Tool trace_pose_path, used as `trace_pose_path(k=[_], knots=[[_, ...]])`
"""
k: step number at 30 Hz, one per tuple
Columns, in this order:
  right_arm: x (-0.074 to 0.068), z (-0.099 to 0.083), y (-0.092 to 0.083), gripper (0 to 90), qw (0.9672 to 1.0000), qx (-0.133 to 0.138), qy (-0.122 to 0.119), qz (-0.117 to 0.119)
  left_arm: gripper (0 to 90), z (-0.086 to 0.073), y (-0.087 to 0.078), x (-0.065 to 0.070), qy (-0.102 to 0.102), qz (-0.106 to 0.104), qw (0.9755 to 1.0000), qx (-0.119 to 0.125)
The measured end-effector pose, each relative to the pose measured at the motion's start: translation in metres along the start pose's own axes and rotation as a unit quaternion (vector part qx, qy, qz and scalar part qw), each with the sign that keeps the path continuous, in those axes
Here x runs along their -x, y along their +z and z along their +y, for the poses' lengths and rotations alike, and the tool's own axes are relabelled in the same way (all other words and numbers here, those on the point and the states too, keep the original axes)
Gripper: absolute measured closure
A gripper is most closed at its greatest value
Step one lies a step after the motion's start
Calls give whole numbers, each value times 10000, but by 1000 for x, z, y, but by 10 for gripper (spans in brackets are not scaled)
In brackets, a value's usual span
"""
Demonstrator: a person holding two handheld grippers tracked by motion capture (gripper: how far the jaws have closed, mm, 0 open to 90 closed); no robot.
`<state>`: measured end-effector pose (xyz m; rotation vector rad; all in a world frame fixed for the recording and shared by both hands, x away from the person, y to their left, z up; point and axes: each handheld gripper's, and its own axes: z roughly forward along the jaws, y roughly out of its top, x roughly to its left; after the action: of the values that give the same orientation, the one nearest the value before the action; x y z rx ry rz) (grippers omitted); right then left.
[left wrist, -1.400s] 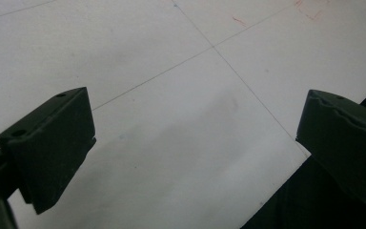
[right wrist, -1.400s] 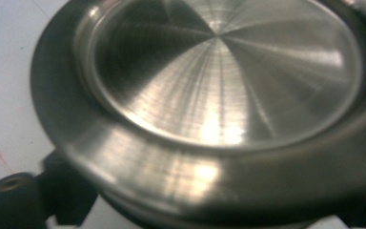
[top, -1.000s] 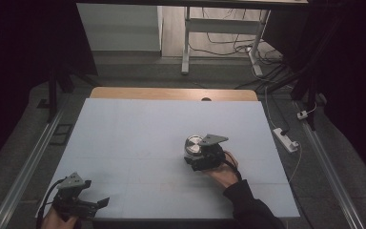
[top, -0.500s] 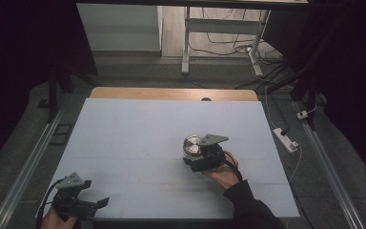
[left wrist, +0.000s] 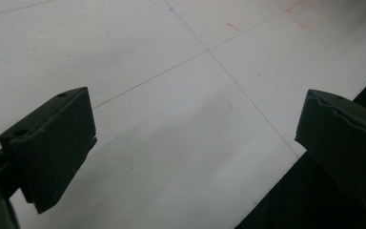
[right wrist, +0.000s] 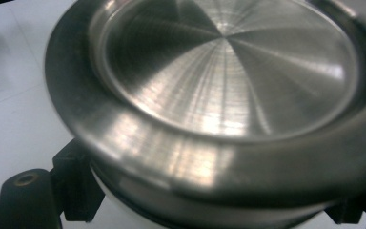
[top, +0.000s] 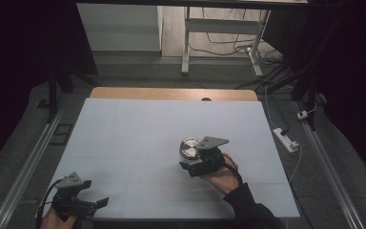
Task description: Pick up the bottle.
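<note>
Table (top: 138, 129), a pale blue-white sheet, is the landmark. At its near-left corner the left gripper (top: 93, 204) idles, jaws wide apart over bare surface, likely parked out of the way. Right of the table's centre, the right gripper (top: 187, 165) clasps a round brushed-steel lidded container (top: 189, 148), presumably to steady or carry it.

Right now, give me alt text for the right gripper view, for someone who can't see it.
A round brushed-steel lid seen close up, its rim catching the light, on a container with a white edge below. The right gripper's black fingers sit at either side of the container, over a white table.
</note>
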<state>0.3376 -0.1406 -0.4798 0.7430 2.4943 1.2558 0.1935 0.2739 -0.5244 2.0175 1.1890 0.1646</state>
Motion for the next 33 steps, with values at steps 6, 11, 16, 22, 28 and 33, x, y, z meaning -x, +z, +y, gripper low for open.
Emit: trace_pose_path(k=[6,11,16,22,28,33], knots=[[-8,2,0,143,9999,-27,-48,101,3,0,0,0,5,2,10000,-3],[-16,3,0,144,9997,-57,-161,180,3,0,0,0,0,-12,10000,5],[-25,6,0,144,9994,-21,-216,270,4,0,0,-1,-14,-24,10000,12],[-34,8,1,144,9988,-38,-314,374,5,0,0,0,-5,-25,10000,-3],[-42,9,3,144,9981,-16,-360,506,5,0,0,-1,-14,-30,10000,8],[-50,11,4,144,9971,-12,-449,612,5,-1,0,0,-13,-28,10000,7]])
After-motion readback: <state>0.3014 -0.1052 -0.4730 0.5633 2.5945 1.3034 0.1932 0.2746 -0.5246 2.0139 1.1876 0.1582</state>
